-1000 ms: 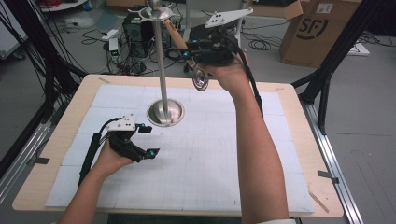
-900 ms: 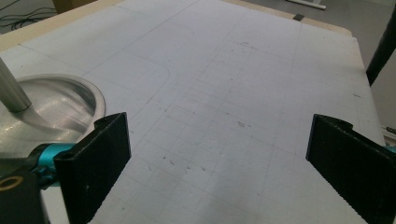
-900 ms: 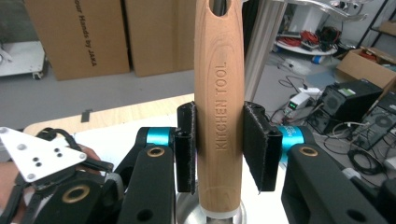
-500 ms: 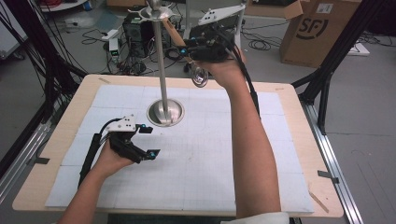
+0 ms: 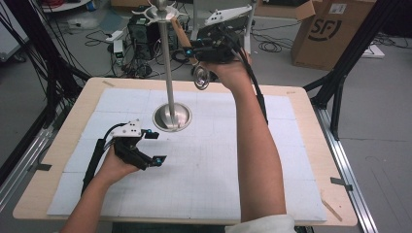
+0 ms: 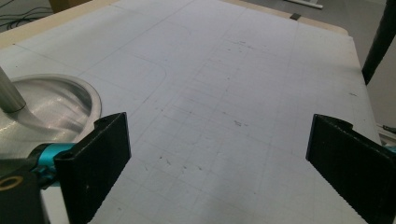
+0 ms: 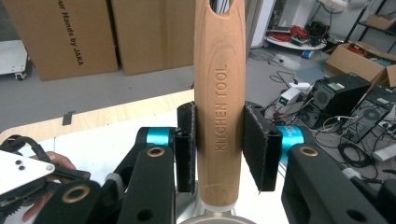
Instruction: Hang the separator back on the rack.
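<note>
Right gripper (image 5: 192, 48) nearer stand (image 5: 171, 115), ladle (image 5: 201, 77) clamped

The table (image 5: 311, 102) has a pale wooden top with rounded corners. A white mat (image 5: 209, 165) marked with a faint grid covers most of it, leaving a strip of bare wood around the edges. On the mat, left of the middle and toward the far side, stands the round metal base (image 5: 172, 117) of a stand, with a thin pole rising straight up from it. The left hand-held gripper (image 5: 145, 148) rests on the mat just in front of that base.
</note>
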A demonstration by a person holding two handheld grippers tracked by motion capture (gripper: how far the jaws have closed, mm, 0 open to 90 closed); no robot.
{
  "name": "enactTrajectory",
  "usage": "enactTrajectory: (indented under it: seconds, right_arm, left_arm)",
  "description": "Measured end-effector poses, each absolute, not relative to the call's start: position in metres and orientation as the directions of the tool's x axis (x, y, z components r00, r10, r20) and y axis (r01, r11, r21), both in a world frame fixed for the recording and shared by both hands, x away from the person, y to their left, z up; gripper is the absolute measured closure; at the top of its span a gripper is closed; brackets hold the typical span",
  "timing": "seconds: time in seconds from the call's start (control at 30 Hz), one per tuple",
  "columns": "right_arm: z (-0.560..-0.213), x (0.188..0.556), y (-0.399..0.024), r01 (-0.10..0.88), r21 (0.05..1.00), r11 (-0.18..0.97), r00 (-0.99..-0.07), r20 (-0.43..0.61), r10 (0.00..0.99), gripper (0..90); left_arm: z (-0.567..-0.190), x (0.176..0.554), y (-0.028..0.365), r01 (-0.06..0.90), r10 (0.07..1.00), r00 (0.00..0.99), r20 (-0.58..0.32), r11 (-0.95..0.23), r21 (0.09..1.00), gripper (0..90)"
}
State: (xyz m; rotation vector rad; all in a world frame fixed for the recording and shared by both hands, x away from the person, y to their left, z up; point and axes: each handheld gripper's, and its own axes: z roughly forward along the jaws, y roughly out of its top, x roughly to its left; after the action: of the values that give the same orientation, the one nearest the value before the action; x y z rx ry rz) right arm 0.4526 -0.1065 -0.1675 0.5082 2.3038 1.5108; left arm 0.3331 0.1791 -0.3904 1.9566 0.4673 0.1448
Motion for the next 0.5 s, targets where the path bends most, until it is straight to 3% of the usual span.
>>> enactTrajectory:
  seconds: [0.5]
  right_arm:
    - [-0.1742,0.4627,-0.1056,0.14,0.928,0.345,-0.867,-0.053,0.496,67.2]
  left_arm:
    - [-0.3899,0.3324,0.1794,0.257,0.382,0.917,-0.111,-0.357,0.898,7.1]
